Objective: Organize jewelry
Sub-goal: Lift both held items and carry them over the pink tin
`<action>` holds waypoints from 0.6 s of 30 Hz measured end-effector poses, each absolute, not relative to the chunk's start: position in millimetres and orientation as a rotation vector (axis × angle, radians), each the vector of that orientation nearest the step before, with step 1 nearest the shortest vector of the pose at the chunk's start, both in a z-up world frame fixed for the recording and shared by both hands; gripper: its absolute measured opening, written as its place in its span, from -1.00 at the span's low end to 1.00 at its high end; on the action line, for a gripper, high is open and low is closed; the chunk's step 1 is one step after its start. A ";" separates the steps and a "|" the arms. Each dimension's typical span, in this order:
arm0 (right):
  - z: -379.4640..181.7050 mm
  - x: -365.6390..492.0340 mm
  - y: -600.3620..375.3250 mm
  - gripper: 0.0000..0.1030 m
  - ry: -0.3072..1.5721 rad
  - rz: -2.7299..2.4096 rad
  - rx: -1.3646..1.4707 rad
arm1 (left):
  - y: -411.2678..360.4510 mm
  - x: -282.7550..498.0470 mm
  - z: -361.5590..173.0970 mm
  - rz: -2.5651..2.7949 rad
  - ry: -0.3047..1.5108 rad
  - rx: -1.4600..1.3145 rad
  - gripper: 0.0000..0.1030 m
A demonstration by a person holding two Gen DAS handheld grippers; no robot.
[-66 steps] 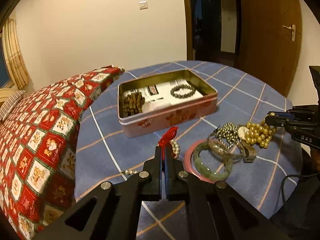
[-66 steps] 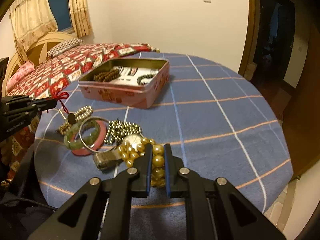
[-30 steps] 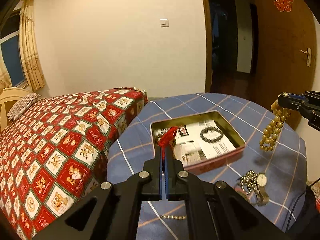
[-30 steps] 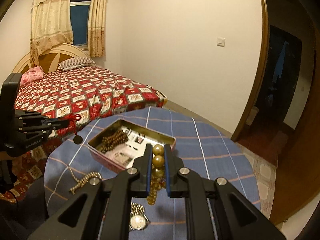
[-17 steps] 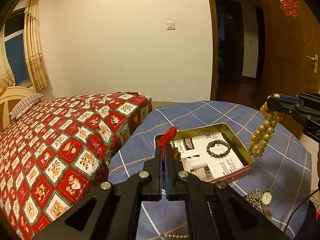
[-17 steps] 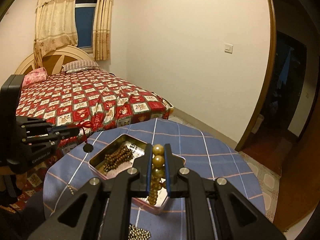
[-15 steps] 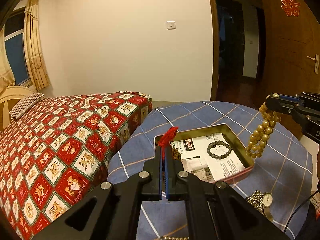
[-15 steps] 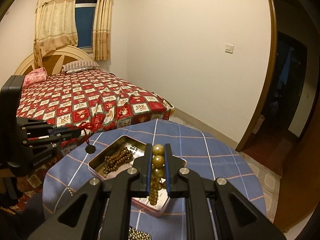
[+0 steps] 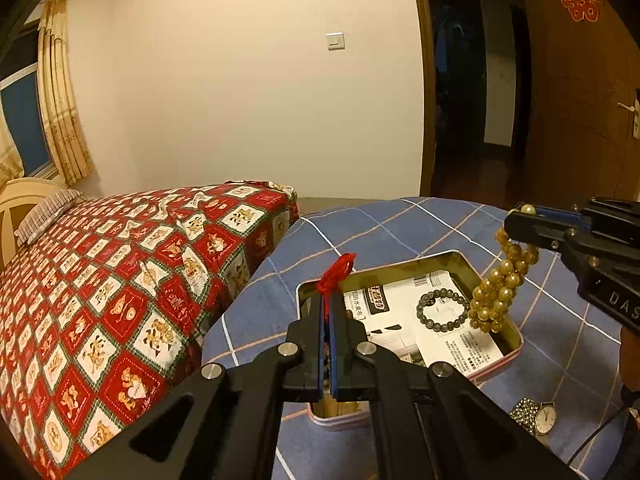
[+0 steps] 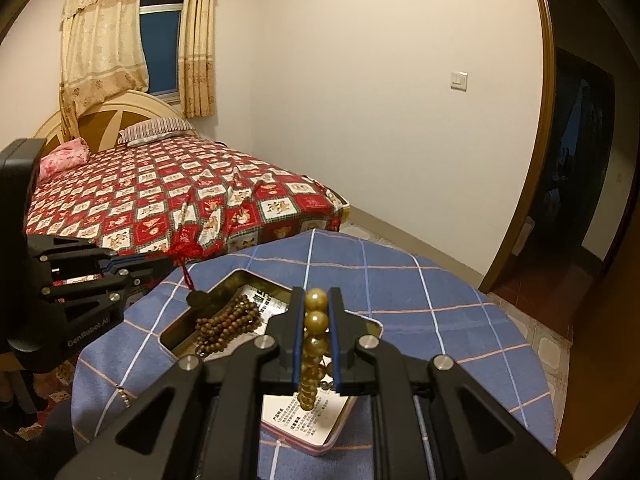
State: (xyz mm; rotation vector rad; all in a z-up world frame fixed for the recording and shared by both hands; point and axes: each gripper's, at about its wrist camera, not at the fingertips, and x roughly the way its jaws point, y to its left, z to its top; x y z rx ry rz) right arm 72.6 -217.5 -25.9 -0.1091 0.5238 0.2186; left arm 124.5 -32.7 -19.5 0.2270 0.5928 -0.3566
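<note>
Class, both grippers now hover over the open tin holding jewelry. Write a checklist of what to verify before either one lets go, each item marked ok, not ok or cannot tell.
1. Right gripper shut on the golden bead bracelet: ok.
2. Bracelet hangs over the open pink metal tin: ok.
3. Left gripper shut on the red knotted cord: ok.
4. Cord's dark pendant over the tin: ok.
5. Free room beside the brown wooden beads and dark grey bead bracelet: ok.
6. Pendant's trailing chain clear of the rim: cannot tell.
</note>
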 end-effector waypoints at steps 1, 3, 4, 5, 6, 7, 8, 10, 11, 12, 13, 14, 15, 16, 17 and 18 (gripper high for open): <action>-27.1 74.3 -217.8 -0.74 0.528 0.217 -0.110 | -33.7 125.8 -19.9 -0.357 0.594 0.231 -0.99; -29.8 77.7 -218.4 -0.74 0.535 0.216 -0.110 | -36.9 128.7 -21.3 -0.356 0.597 0.240 -0.99; -31.4 79.4 -218.7 -0.74 0.539 0.215 -0.108 | -37.8 129.7 -22.0 -0.356 0.599 0.243 -0.99; -33.1 80.9 -219.0 -0.74 0.544 0.214 -0.106 | -39.3 131.1 -23.2 -0.355 0.601 0.247 -0.99; -34.6 81.9 -219.4 -0.74 0.544 0.212 -0.100 | -39.9 132.3 -24.2 -0.355 0.602 0.249 -0.99; -36.3 83.1 -220.1 -0.74 0.549 0.211 -0.097 | -40.6 133.4 -25.0 -0.355 0.604 0.251 -0.99; -38.1 84.7 -220.4 -0.74 0.556 0.212 -0.094 | -41.7 134.9 -26.9 -0.354 0.608 0.253 -0.99; -41.4 86.4 -221.1 -0.74 0.566 0.211 -0.090 | -42.7 136.7 -29.3 -0.356 0.614 0.254 -0.99; -43.0 87.3 -221.6 -0.74 0.572 0.210 -0.088 | -43.5 137.5 -31.0 -0.356 0.617 0.257 -0.99; -44.4 88.8 -222.4 -0.74 0.577 0.211 -0.085 | -44.0 138.5 -33.0 -0.355 0.621 0.258 -0.99; -45.9 89.3 -223.0 -0.74 0.582 0.211 -0.083 | -44.4 139.3 -34.6 -0.355 0.624 0.260 -0.99; -47.2 89.7 -223.4 -0.74 0.585 0.209 -0.083 | -44.6 140.4 -36.5 -0.355 0.629 0.261 -0.99; -48.5 90.9 -224.0 -0.74 0.590 0.208 -0.084 | -44.7 141.6 -38.9 -0.354 0.635 0.263 -0.99; -49.6 91.6 -224.7 -0.74 0.595 0.208 -0.084 | -45.3 142.6 -40.6 -0.356 0.640 0.266 -0.99; -50.8 92.4 -225.3 -0.74 0.601 0.206 -0.086 | -45.8 143.6 -42.7 -0.356 0.646 0.270 -0.99; -52.1 93.2 -225.9 -0.74 0.606 0.205 -0.089 | -46.1 144.5 -44.8 -0.355 0.650 0.273 -0.99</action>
